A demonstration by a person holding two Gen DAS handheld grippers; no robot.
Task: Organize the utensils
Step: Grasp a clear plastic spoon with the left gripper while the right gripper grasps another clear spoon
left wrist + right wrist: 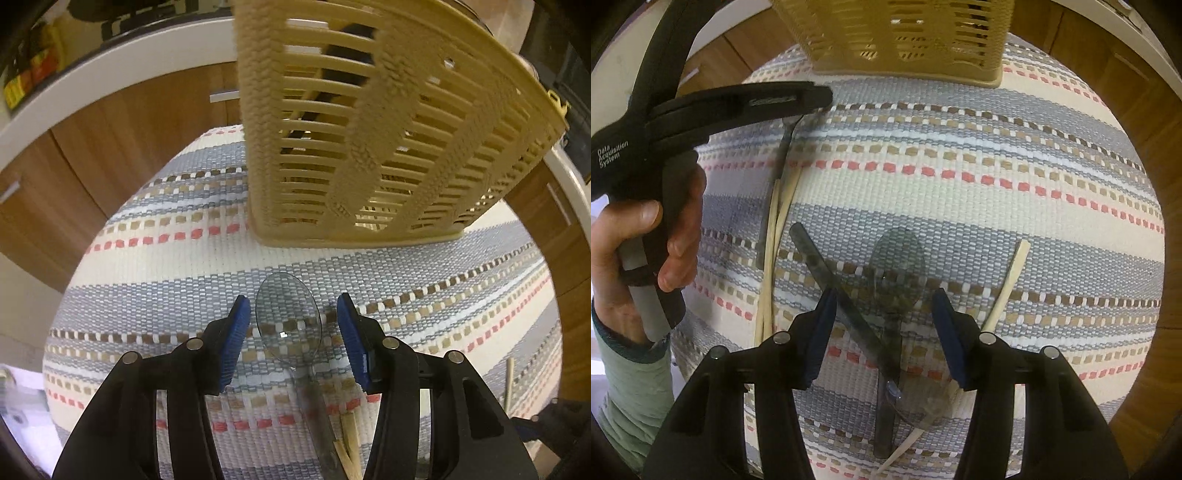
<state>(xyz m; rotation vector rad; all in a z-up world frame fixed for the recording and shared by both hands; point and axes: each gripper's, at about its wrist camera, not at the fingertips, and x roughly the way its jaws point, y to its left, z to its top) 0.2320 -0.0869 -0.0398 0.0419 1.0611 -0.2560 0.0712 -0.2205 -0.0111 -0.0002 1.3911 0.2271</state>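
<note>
Left wrist: both tools wide apart over striped woven mat, wooden cabinets behind.

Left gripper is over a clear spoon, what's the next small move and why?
Probably close the left gripper on the clear plastic spoon: its bowl sits between the open jaws, still lying on the striped mat, and the beige slotted basket stands just ahead.
</note>
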